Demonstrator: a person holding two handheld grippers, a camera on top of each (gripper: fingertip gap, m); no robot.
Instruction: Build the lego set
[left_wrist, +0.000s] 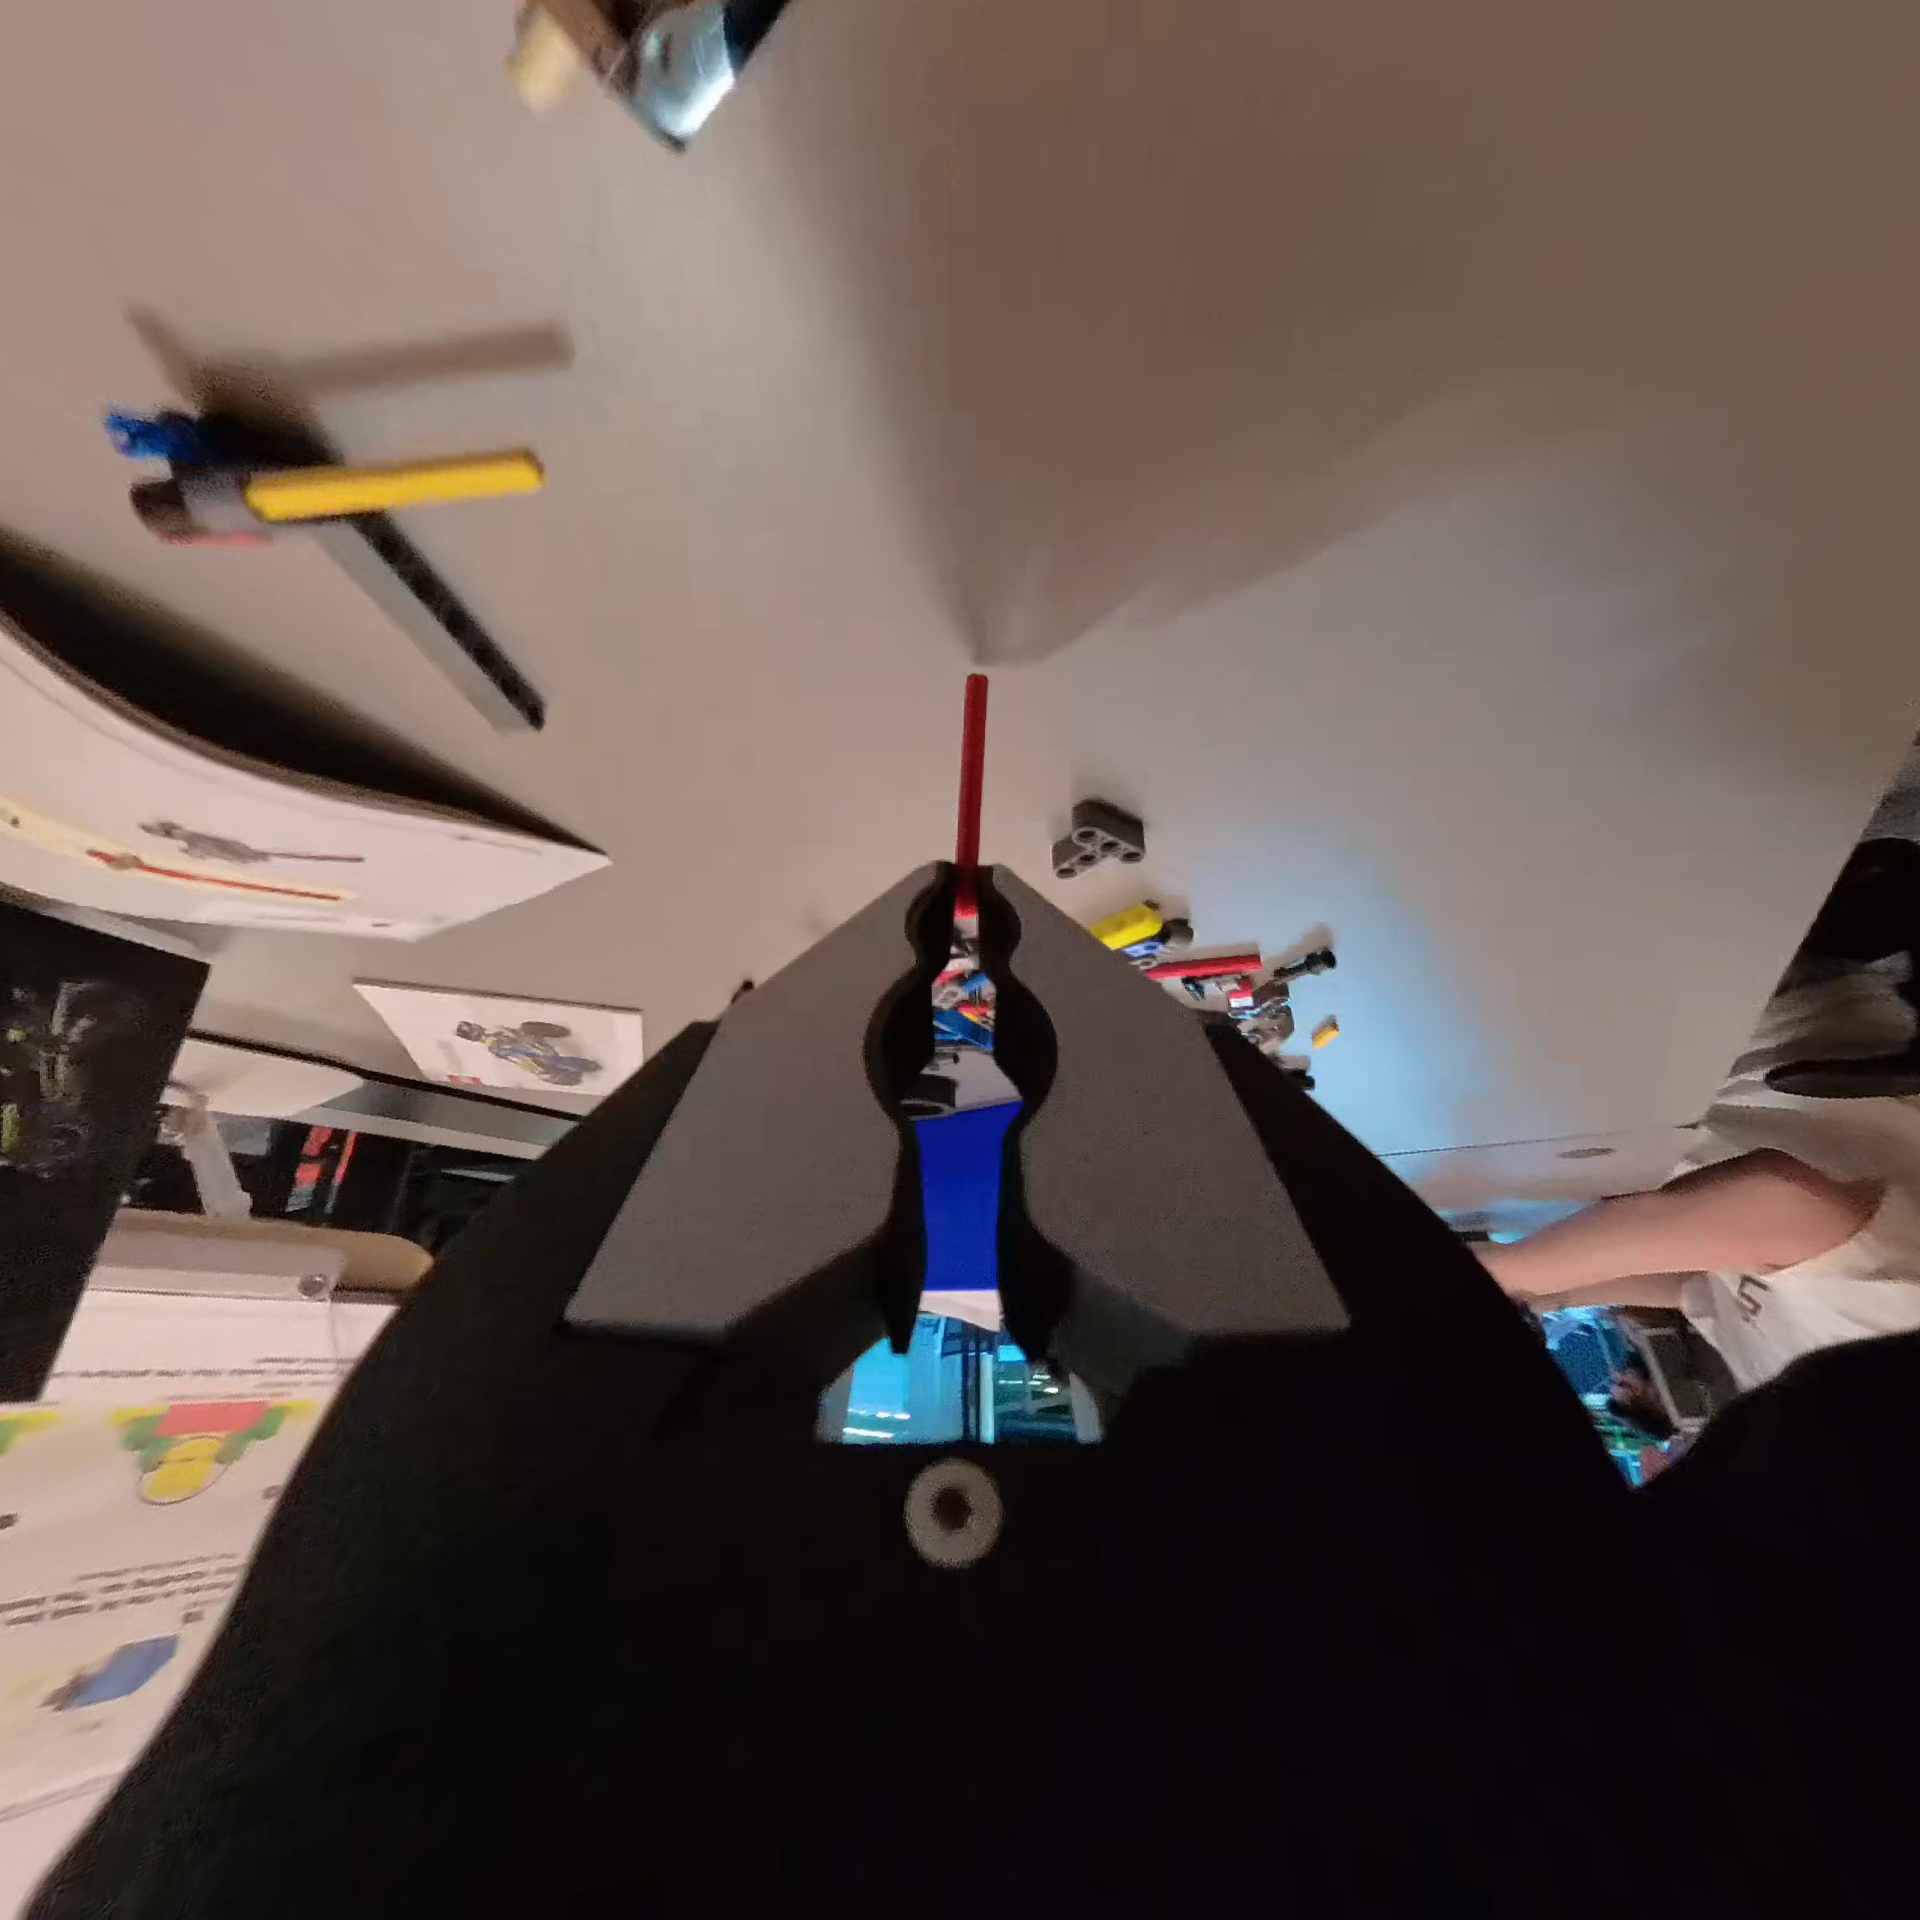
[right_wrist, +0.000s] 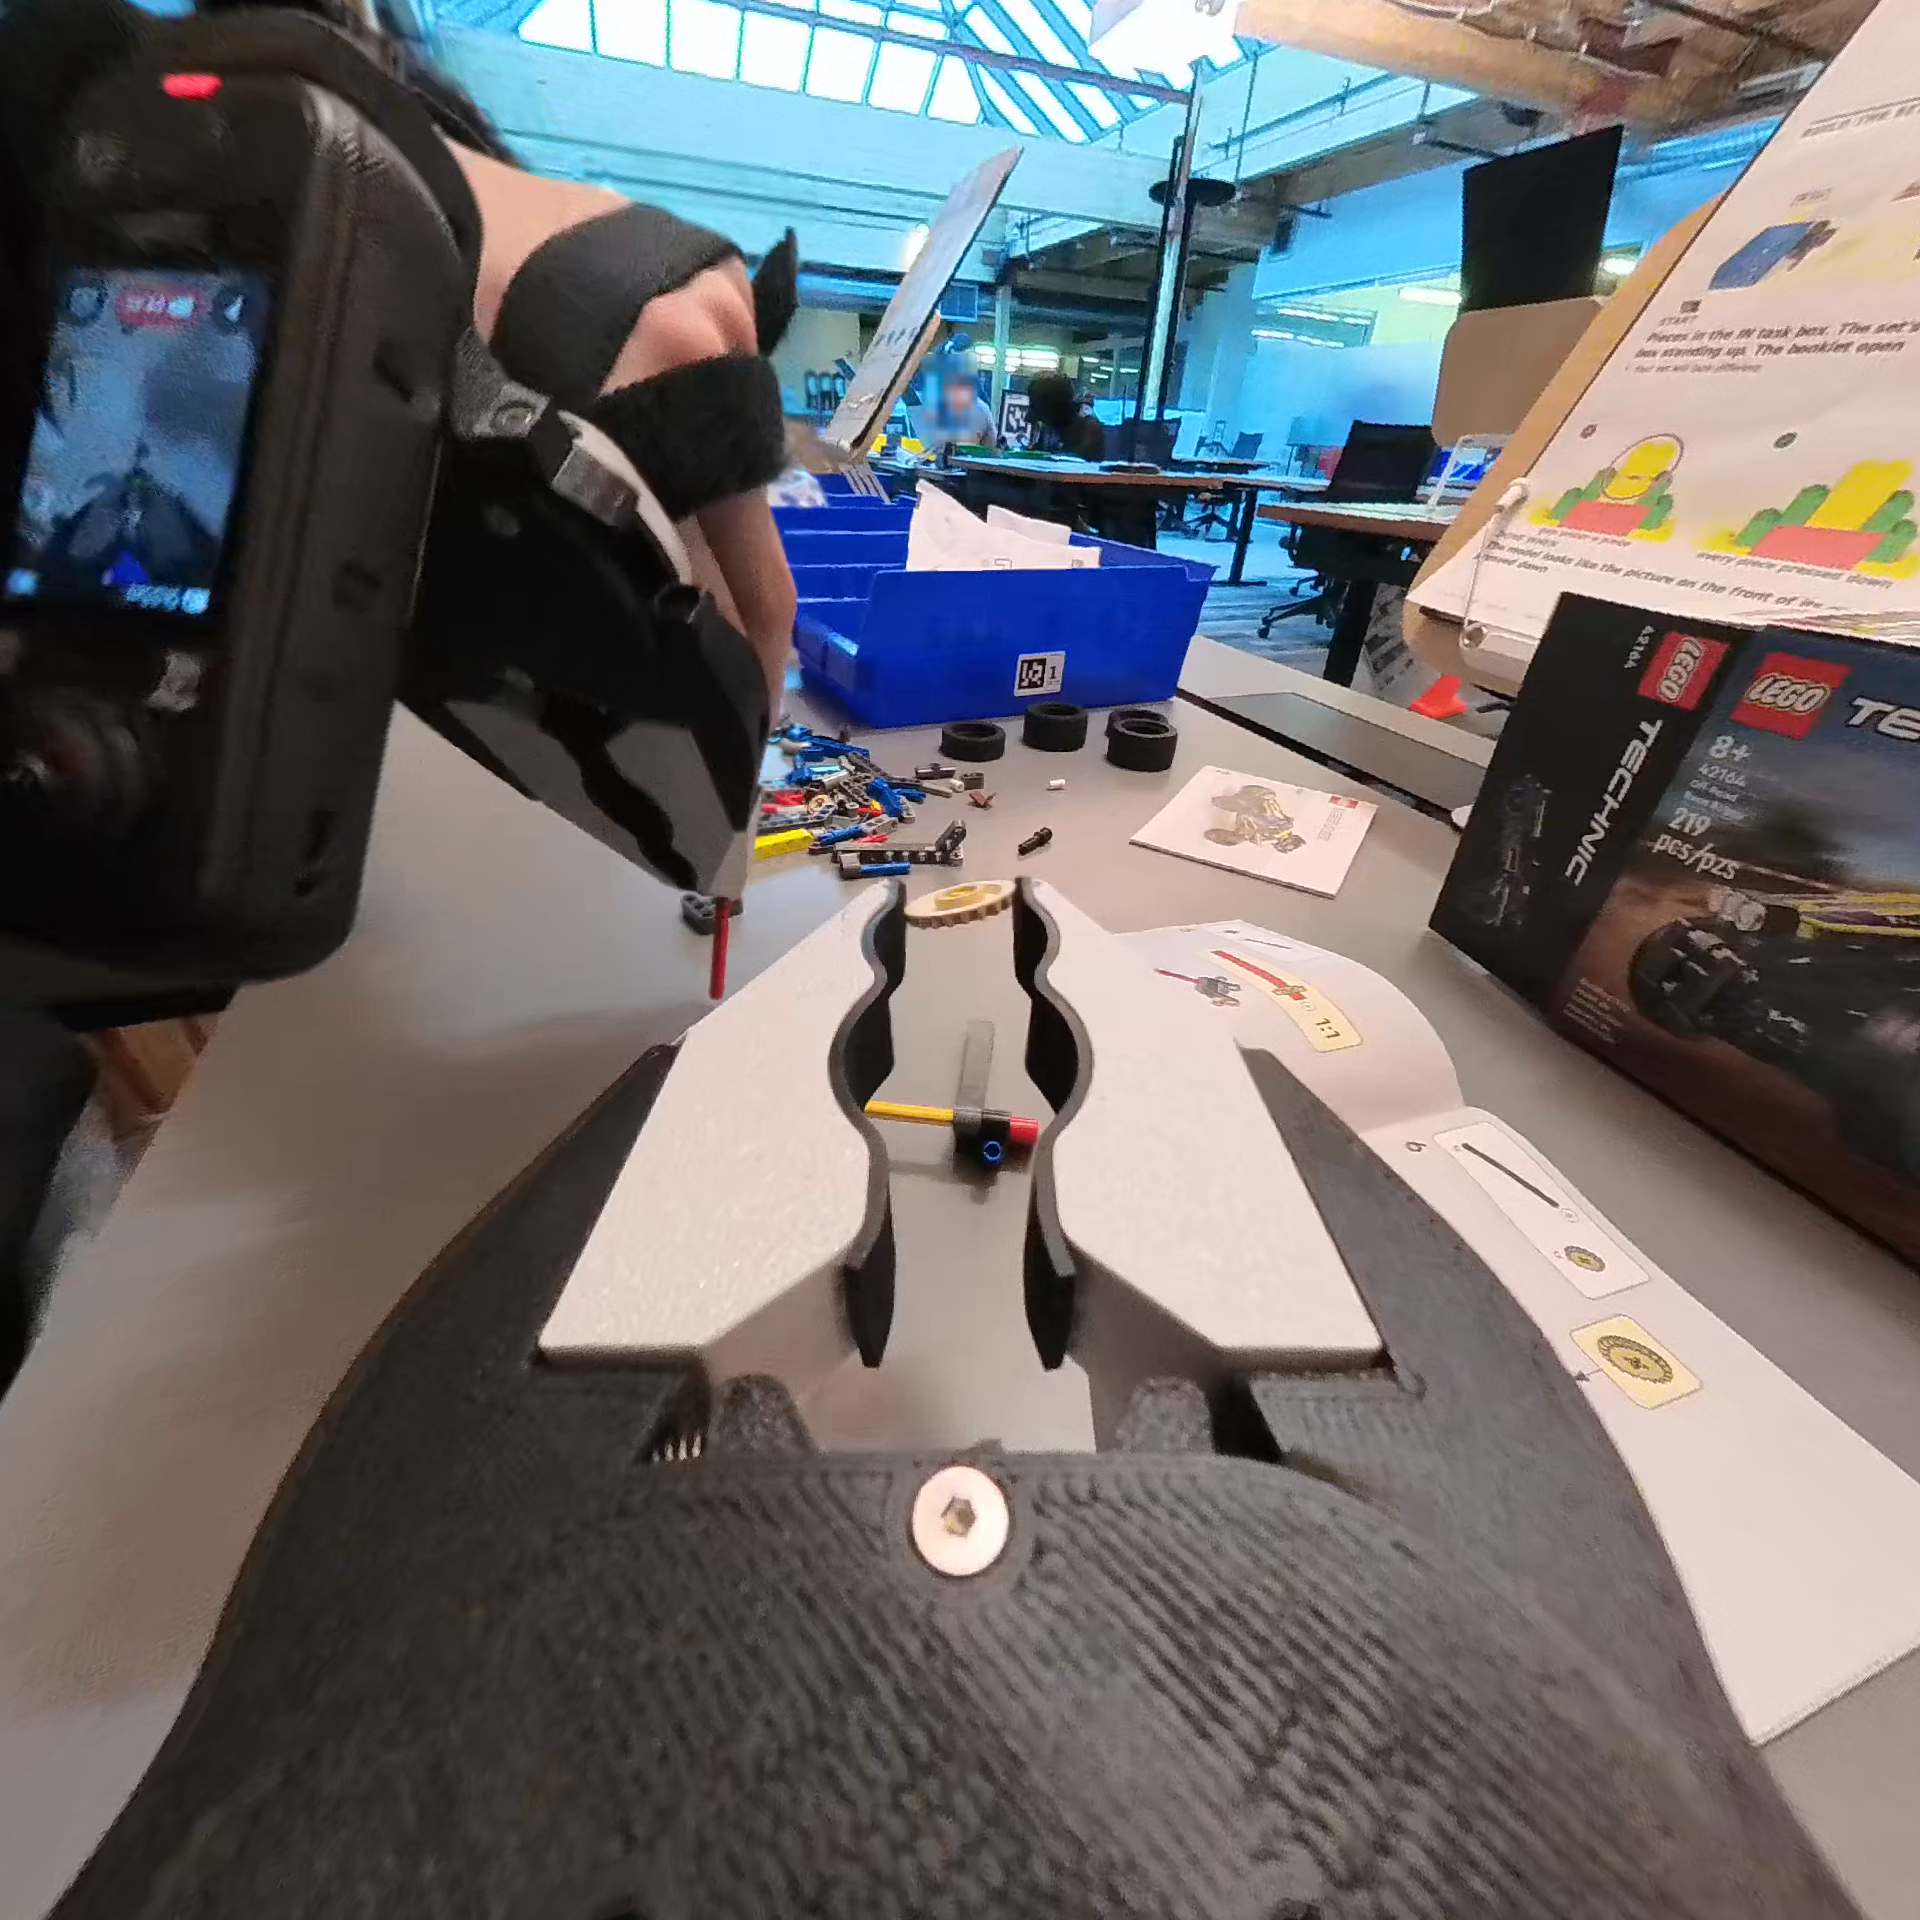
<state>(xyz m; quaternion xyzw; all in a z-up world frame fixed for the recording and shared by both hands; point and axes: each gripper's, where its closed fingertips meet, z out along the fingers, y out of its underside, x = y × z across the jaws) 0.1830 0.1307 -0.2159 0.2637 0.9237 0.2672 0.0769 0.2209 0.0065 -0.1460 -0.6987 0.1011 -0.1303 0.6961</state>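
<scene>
My left gripper is shut on a thin red axle that sticks out past its tips, pointing down at the grey table. It also shows in the right wrist view, held above the table with the red axle hanging from it. My right gripper is shut on a tan gear, held flat between its fingertips. A small assembly of a grey beam, yellow axle, red end and blue pin lies on the table below the right gripper. It appears blurred in the left wrist view.
A pile of loose parts lies beyond, with black tyres and a blue bin behind. The open booklet and set box are at the right. A small grey piece lies near the red axle. My hands' fingertips stand some 15 centimeters from each other. Measured from the fingertips, the small grey piece is 6 centimeters or so from the left gripper and 20 centimeters from the right. Look for it in the right wrist view too.
</scene>
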